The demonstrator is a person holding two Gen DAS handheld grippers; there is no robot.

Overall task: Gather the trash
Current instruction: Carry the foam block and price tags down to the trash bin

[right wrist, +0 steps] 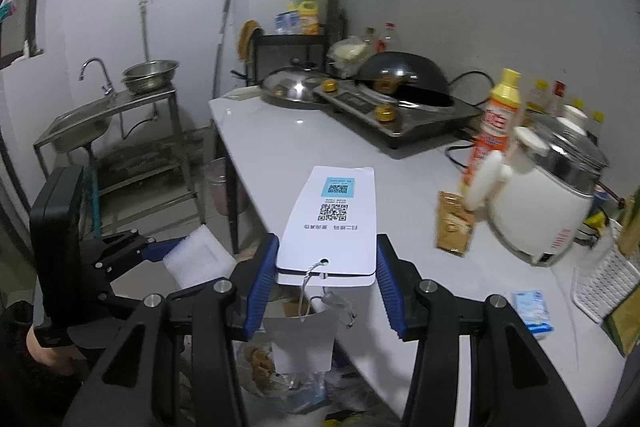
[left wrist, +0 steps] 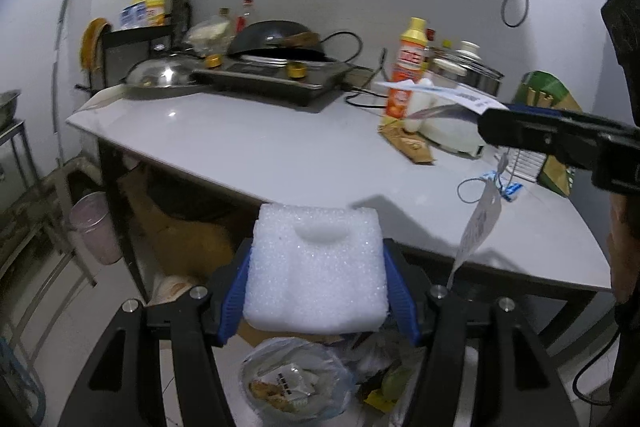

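Observation:
My left gripper (left wrist: 316, 291) is shut on a white foam block (left wrist: 318, 267), held past the counter's front edge above a heap of trash in a plastic bag (left wrist: 296, 383) on the floor. My right gripper (right wrist: 327, 267) is shut on white paper tags (right wrist: 332, 223) printed with QR codes; a second tag (right wrist: 304, 339) dangles from them on a string. In the left wrist view the right gripper (left wrist: 486, 125) comes in from the right, with the dangling tag (left wrist: 480, 223) below it. In the right wrist view the left gripper (right wrist: 168, 251) with the foam (right wrist: 198, 259) is at lower left.
The white counter (left wrist: 256, 151) carries a stove with a wok (left wrist: 276, 43), a pan lid (left wrist: 160, 77), an orange spray bottle (left wrist: 404, 75), a white cooker (right wrist: 536, 195), a brown packet (right wrist: 454, 225) and a blue packet (right wrist: 532, 309). A steel sink (right wrist: 80, 123) stands at left. A pink bin (left wrist: 96, 227) sits under the counter.

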